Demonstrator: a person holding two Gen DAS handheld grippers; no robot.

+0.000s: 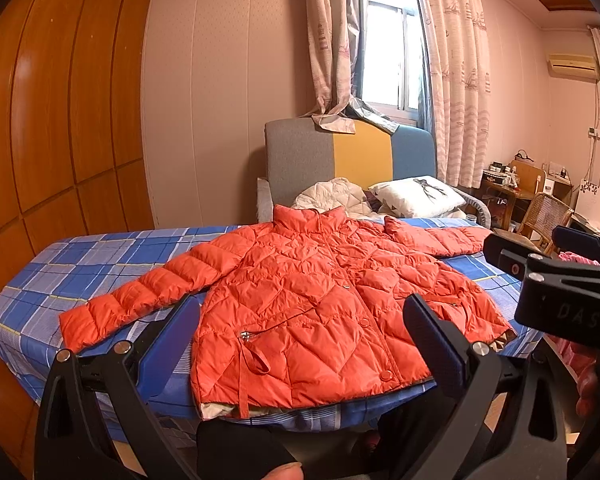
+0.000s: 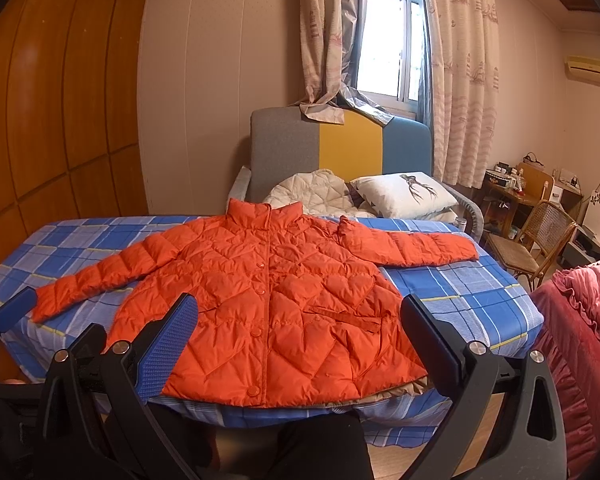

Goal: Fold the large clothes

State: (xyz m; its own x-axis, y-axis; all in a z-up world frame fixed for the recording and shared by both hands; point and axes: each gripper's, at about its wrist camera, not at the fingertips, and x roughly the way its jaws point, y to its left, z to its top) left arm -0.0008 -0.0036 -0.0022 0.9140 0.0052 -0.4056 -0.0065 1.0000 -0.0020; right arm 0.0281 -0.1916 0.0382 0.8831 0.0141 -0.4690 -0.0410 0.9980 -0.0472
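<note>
My left gripper (image 1: 300, 356) is held spread wide, its fingers (image 1: 436, 344) clamping nothing and clear of the fabric. My right gripper (image 2: 296, 344) is likewise spread, empty, fingers (image 2: 168, 344) apart from the garment. Both hover short of the bed's near edge.

The orange puffer jacket (image 2: 268, 304) lies flat, front up and buttoned, across the bed (image 2: 460, 292) with its blue plaid sheet. Its hem reaches the near edge and slightly overhangs it. One sleeve runs toward the bed's left edge; the other extends toward the far right corner. The collar points to the far edge.

Beyond the far edge lie a white quilted garment (image 2: 320, 194) and a pillow (image 2: 404, 194), in front of a grey, yellow and blue headboard (image 2: 340, 148).
</note>
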